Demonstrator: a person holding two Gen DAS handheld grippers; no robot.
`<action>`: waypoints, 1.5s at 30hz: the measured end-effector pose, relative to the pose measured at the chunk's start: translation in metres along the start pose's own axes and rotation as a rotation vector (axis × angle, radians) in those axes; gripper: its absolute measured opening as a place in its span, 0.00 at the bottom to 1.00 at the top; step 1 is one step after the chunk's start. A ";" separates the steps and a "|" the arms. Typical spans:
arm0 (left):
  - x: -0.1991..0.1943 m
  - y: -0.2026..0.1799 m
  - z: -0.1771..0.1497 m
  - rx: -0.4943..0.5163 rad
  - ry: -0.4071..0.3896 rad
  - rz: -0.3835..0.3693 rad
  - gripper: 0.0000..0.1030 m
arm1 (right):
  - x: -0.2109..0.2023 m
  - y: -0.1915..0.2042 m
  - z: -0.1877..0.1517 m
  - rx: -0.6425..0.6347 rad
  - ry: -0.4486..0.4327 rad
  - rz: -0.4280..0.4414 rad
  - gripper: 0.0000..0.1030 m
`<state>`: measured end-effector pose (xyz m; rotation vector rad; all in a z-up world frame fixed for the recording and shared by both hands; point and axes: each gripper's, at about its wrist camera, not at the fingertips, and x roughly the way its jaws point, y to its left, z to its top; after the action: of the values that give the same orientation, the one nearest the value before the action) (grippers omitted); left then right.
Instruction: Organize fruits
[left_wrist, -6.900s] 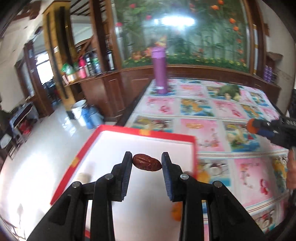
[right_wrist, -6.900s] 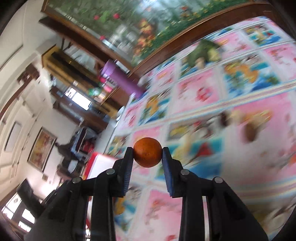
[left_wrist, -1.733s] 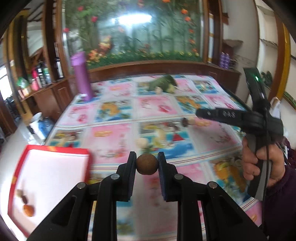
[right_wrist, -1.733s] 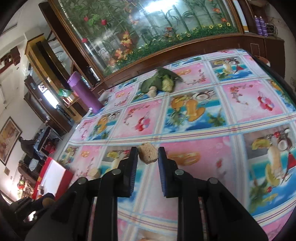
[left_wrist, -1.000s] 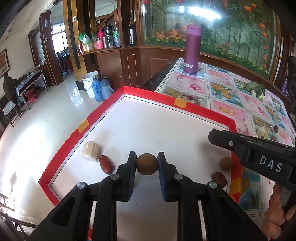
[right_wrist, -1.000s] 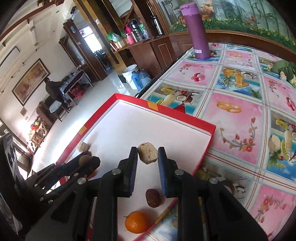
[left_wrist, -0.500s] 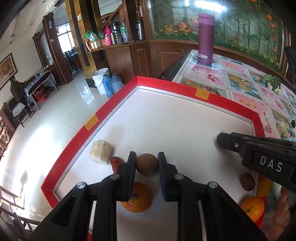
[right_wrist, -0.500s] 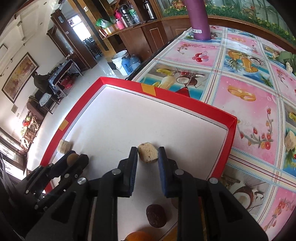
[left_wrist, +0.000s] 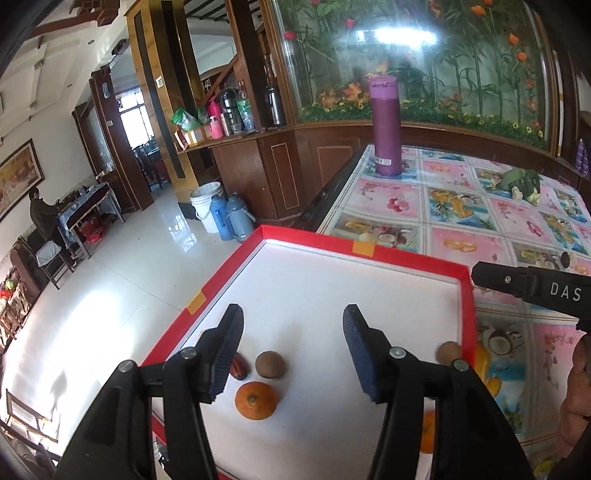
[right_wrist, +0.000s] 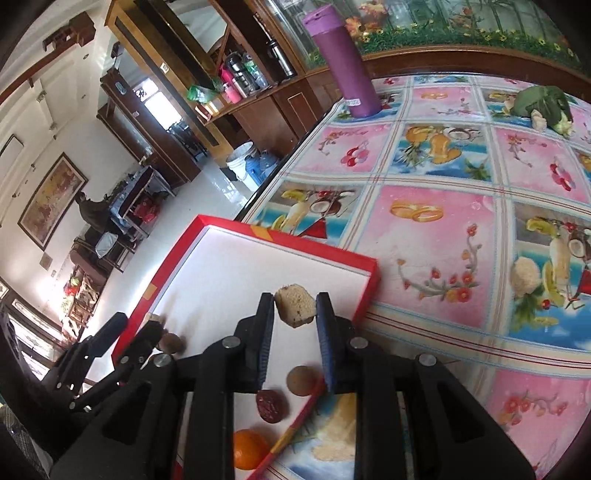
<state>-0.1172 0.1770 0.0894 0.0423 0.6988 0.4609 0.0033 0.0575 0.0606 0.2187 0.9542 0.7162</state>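
My left gripper (left_wrist: 291, 325) is open and empty above the red-rimmed white tray (left_wrist: 369, 254). Under it lie a brown round fruit (left_wrist: 270, 364), an orange (left_wrist: 256, 400) and a red date (left_wrist: 239, 365). Another brown round fruit (left_wrist: 448, 351) lies at the tray's right rim. My right gripper (right_wrist: 295, 314) is shut on a tan chunk (right_wrist: 294, 305) over the tray's right side (right_wrist: 365, 295). Below it lie a brown fruit (right_wrist: 301, 380), a dark date (right_wrist: 271, 405) and an orange (right_wrist: 250, 449). The left gripper (right_wrist: 133, 328) shows at the tray's left.
A purple bottle (left_wrist: 386, 125) stands at the table's far left corner. A green vegetable bundle (right_wrist: 545, 105) lies far back. A pale chunk (right_wrist: 526, 275) lies on the patterned cloth right of the tray. The tray overhangs the table's left edge above the floor.
My left gripper has opened and let the brown round fruit drop onto the tray by the orange and date. My right gripper still holds the tan chunk and has shifted toward the tray's right rim.
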 end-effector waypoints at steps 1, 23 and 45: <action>-0.005 -0.004 0.003 0.003 -0.012 -0.003 0.58 | -0.008 -0.007 0.001 0.007 -0.016 -0.005 0.25; -0.082 -0.107 0.042 0.091 -0.158 -0.132 0.76 | -0.142 -0.131 -0.007 0.176 -0.201 -0.049 0.25; -0.037 -0.208 0.061 0.232 -0.093 -0.236 0.76 | -0.191 -0.260 -0.005 0.384 -0.284 -0.135 0.24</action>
<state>-0.0213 -0.0190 0.1197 0.1960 0.6531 0.1491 0.0482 -0.2625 0.0629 0.5724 0.8181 0.3604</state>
